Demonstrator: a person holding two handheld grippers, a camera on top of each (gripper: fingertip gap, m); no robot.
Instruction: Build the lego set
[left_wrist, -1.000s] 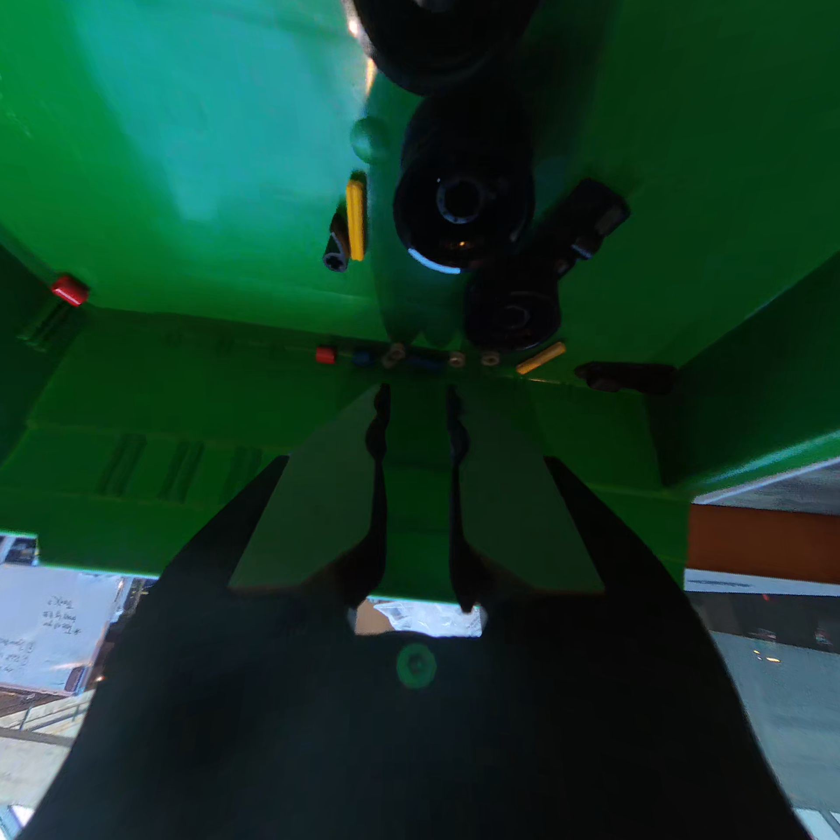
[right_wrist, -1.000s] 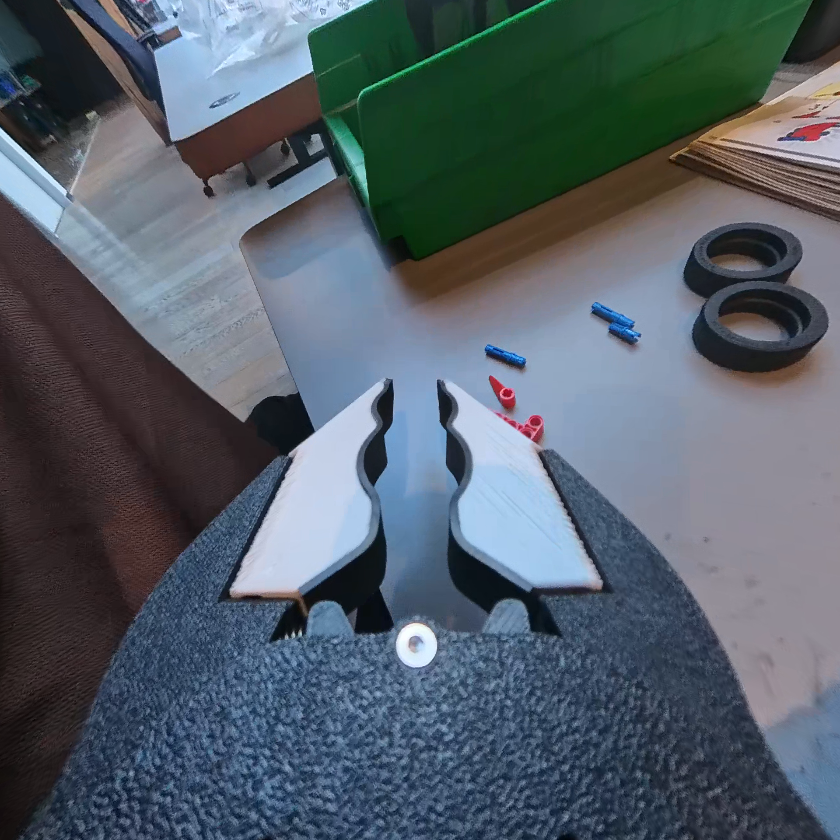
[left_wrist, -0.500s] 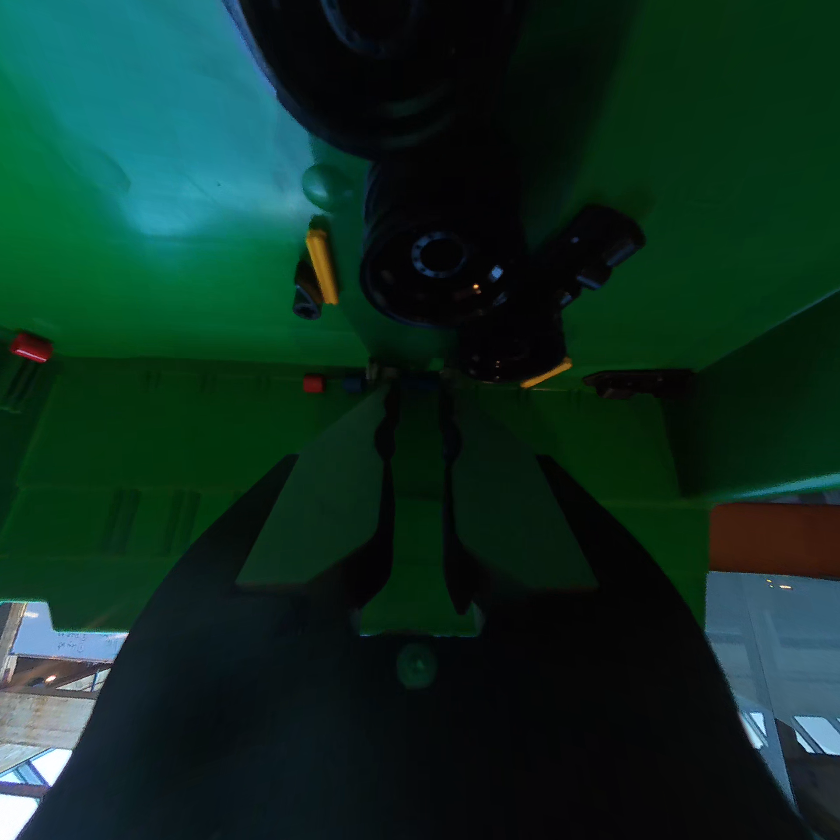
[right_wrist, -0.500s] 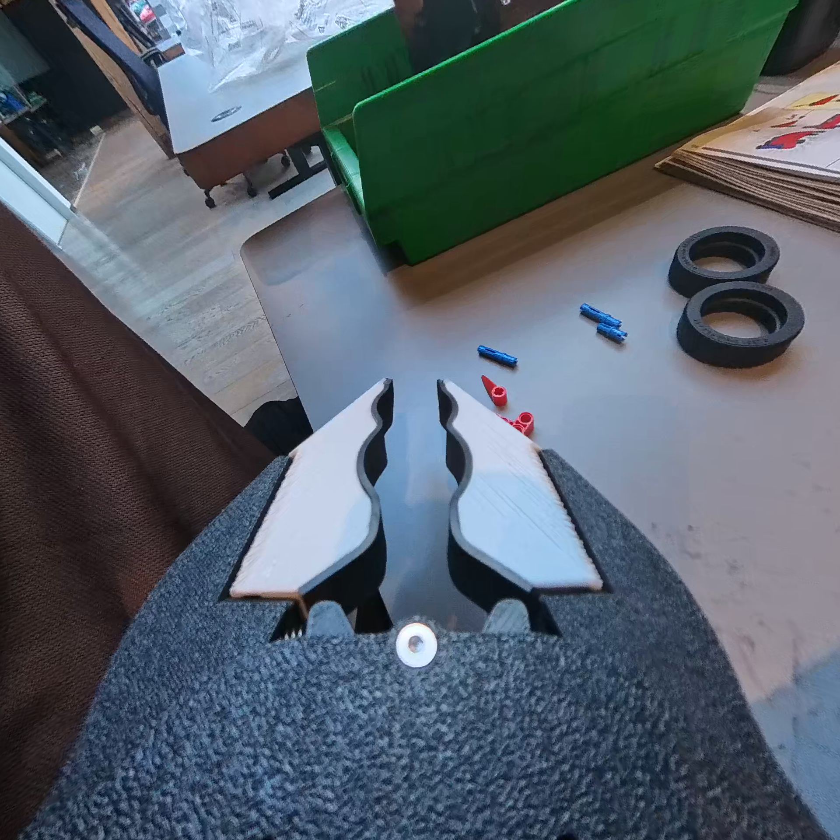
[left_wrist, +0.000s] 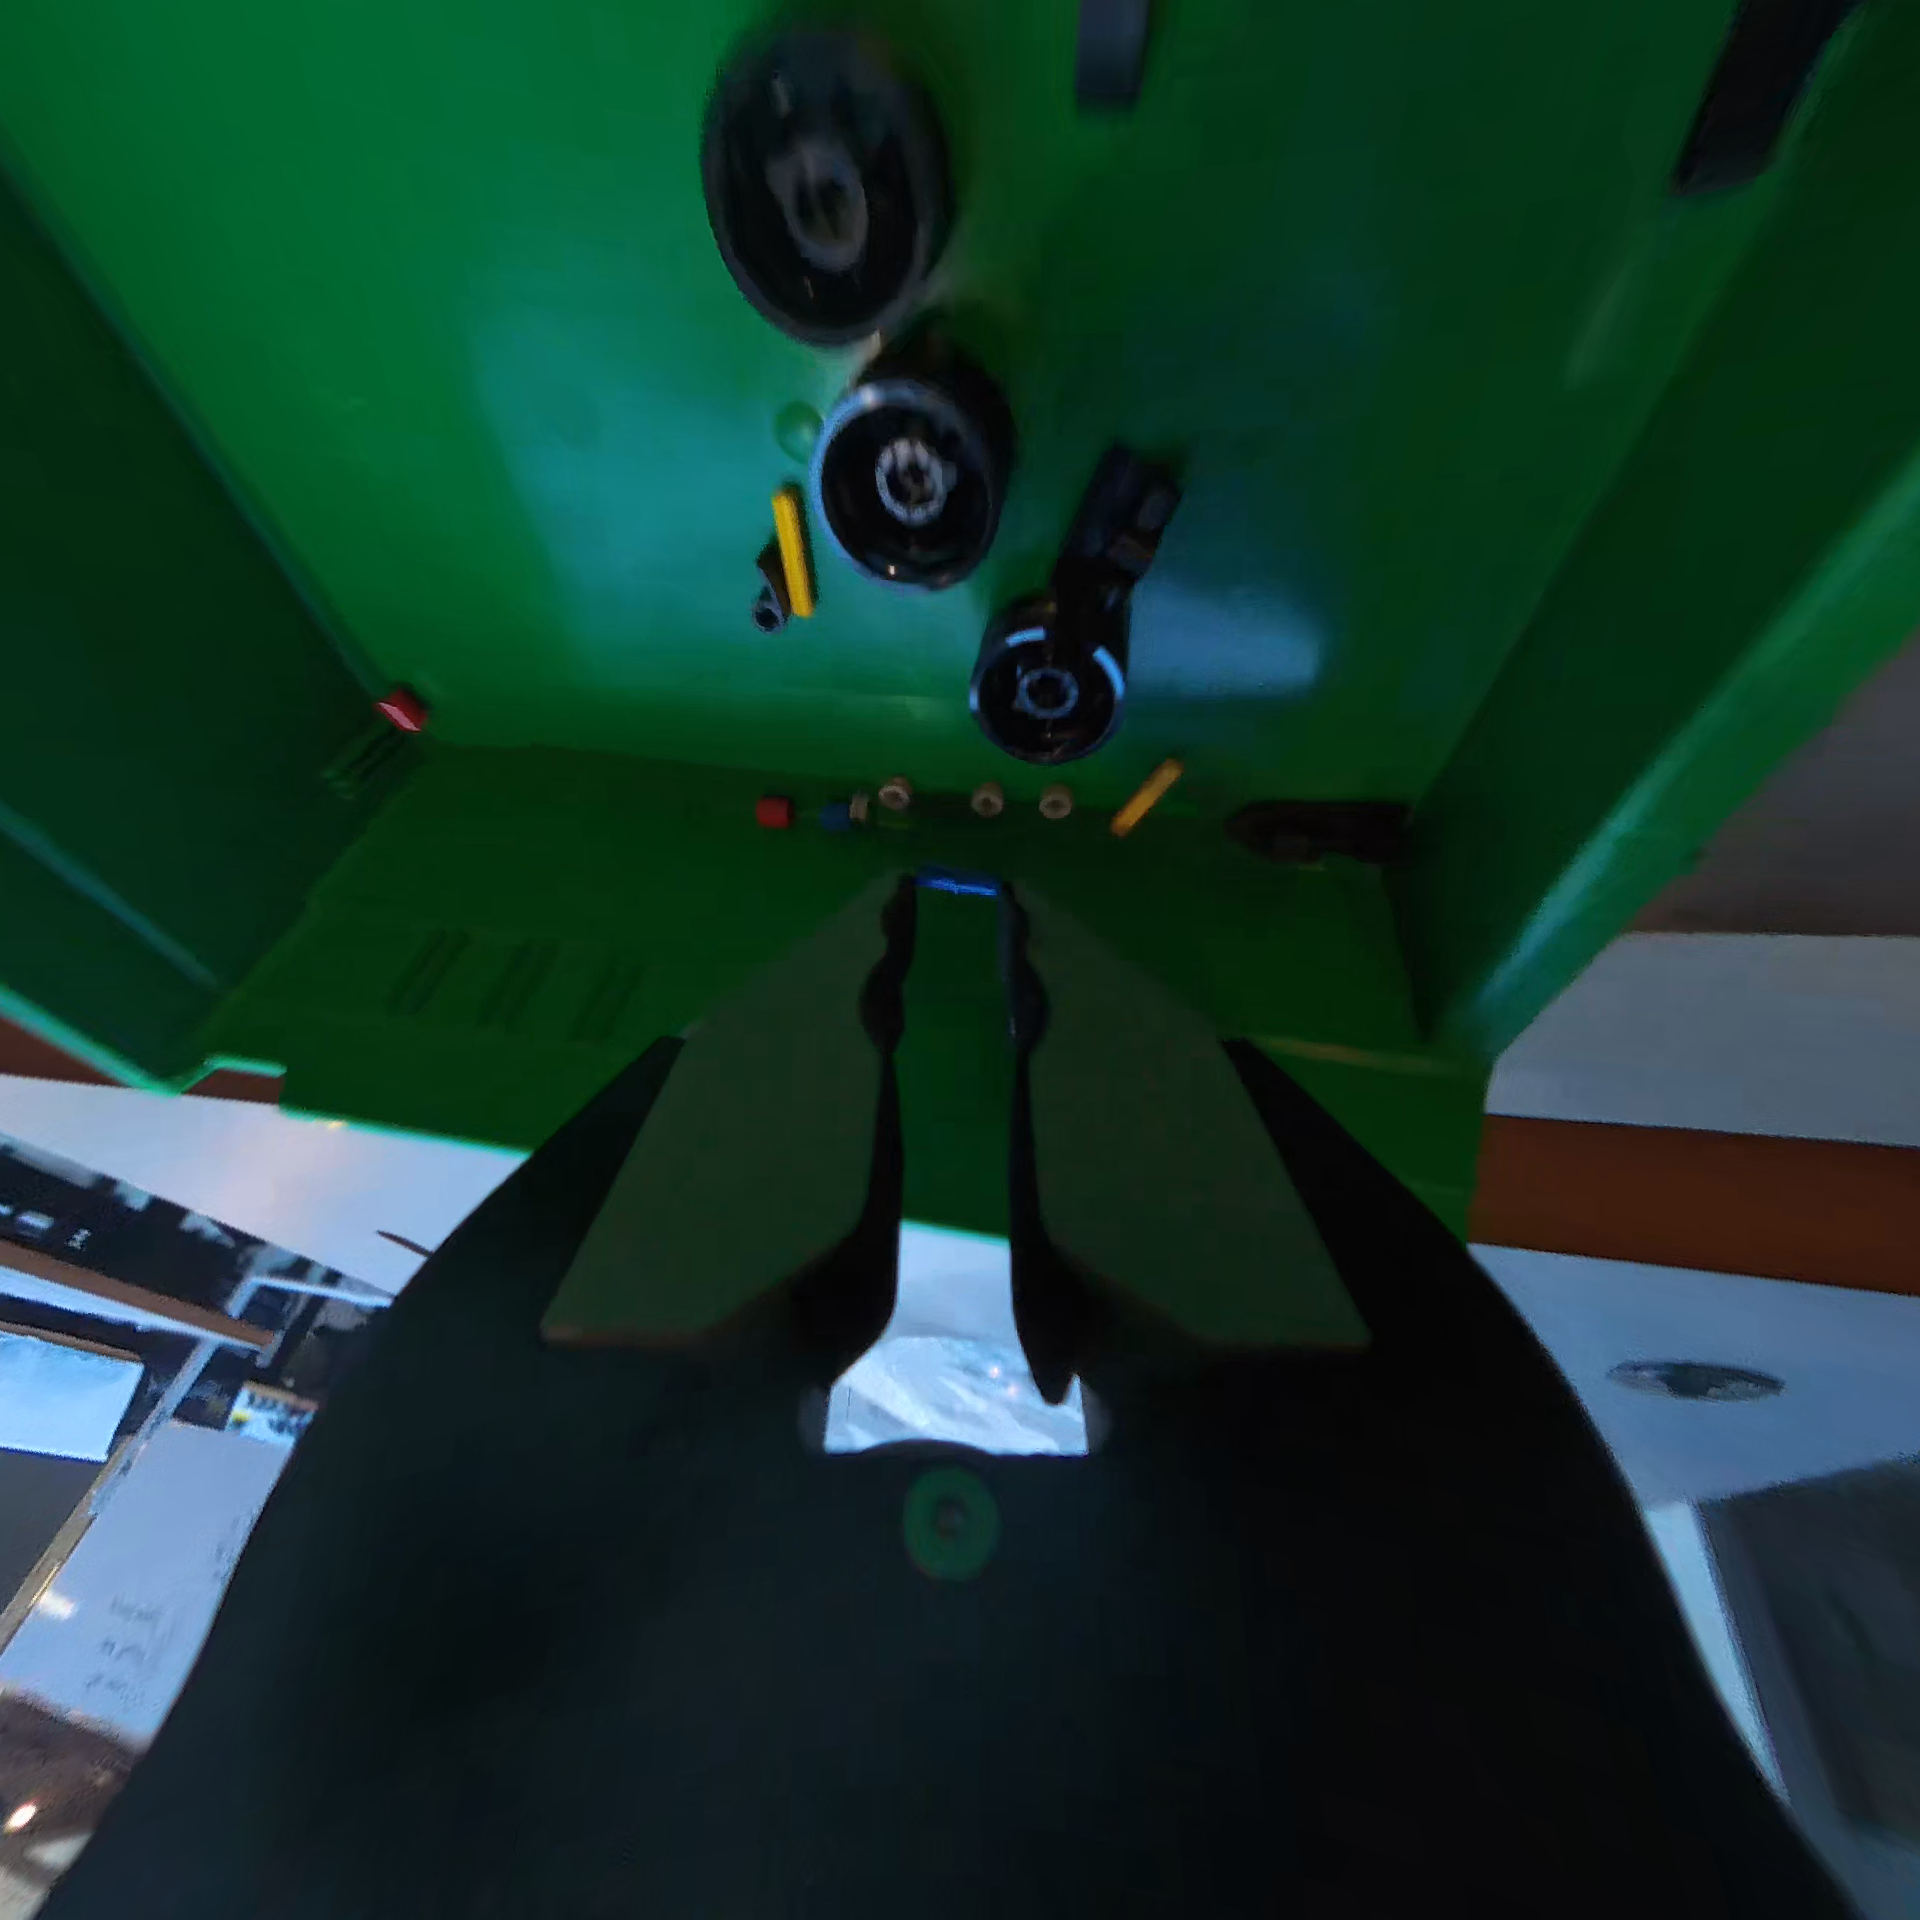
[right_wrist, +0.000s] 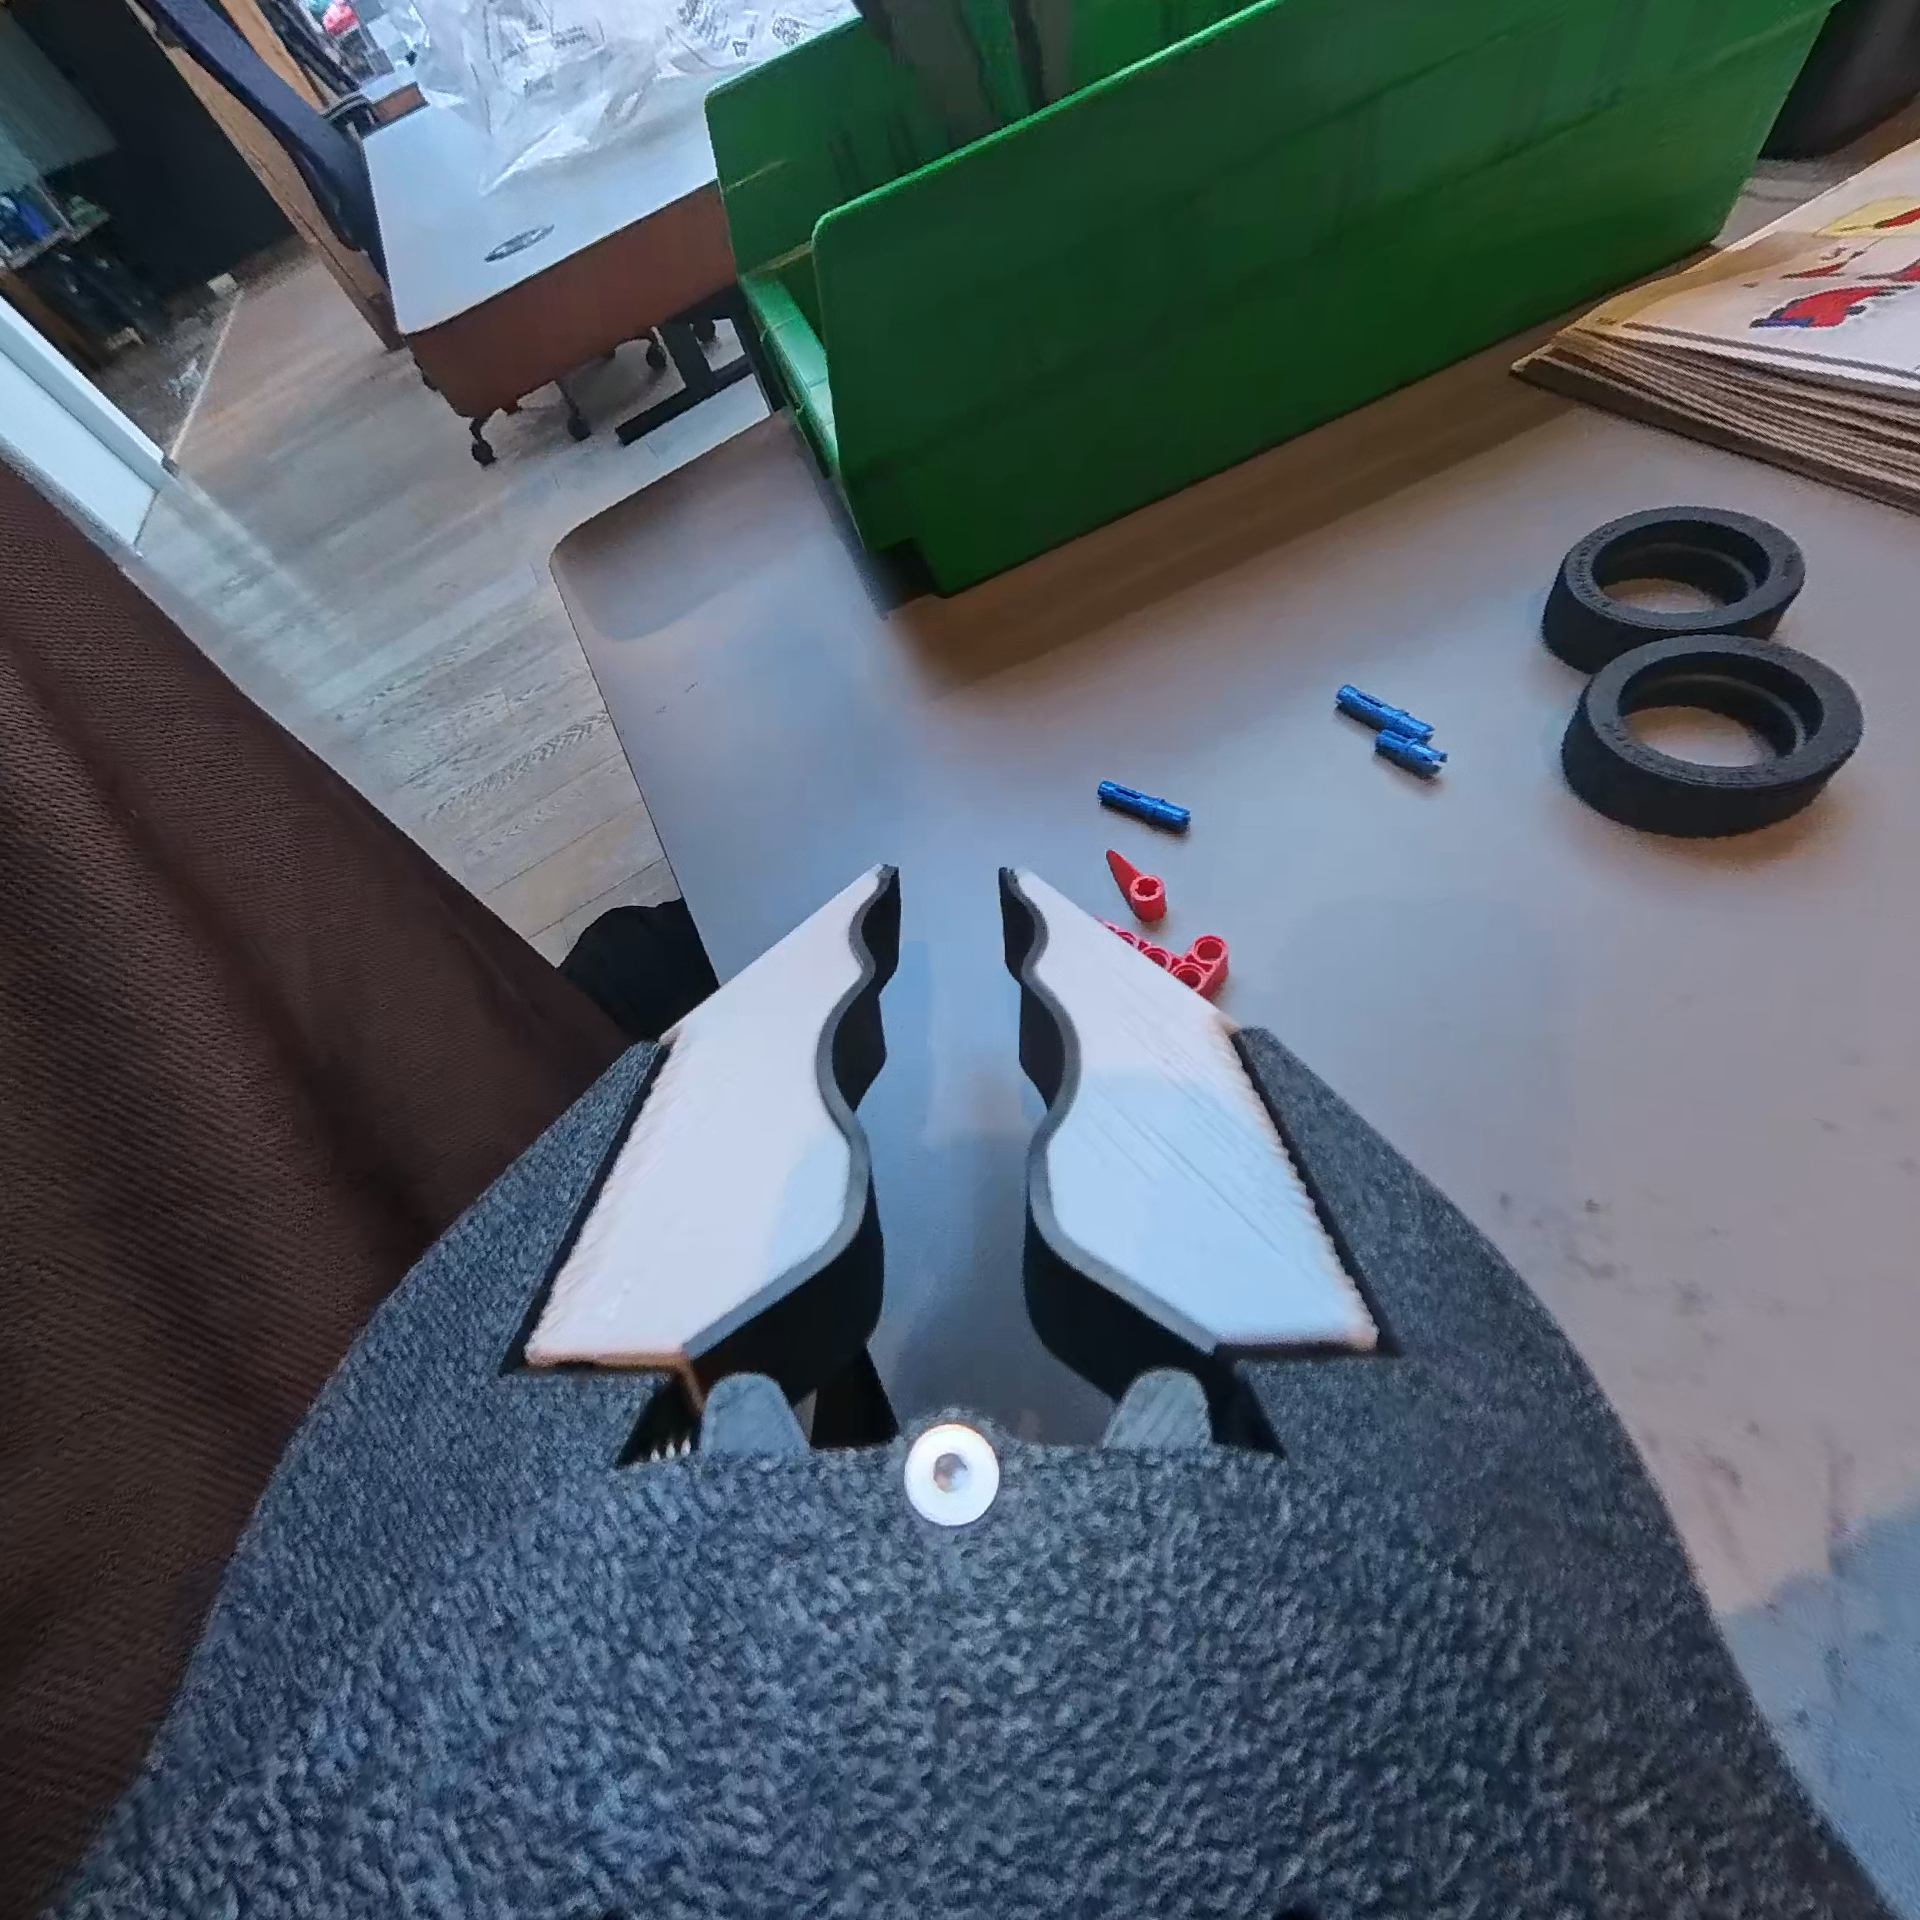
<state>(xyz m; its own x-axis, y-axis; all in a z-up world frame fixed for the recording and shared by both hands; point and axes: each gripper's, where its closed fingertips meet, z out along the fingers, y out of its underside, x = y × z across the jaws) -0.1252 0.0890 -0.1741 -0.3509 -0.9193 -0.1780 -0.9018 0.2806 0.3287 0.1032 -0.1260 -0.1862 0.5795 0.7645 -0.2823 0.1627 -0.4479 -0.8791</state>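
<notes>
Blue pin sits crosswise at the very tips of my left tool, its long axis running from one fingertip to the other, so I read that tool as clenched on it, though the pin is small and partly hidden; it looks like a short blue peg, bright along its top edge. I hold it inside the green bin, above the near wall, where a row of small loose parts lies: a red stud, pale bushes and a yellow axle; farther along the bin floor are black wheel hubs.

My right tool hangs released over the grey counter, nothing between its jaws; just beyond its right fingertip lie red connectors and a red pointed piece, with more blue pins farther ahead and two black tyres well to the right. The bin stands ahead of this tool, so I judge the pin must travel out of the bin toward those parts.
</notes>
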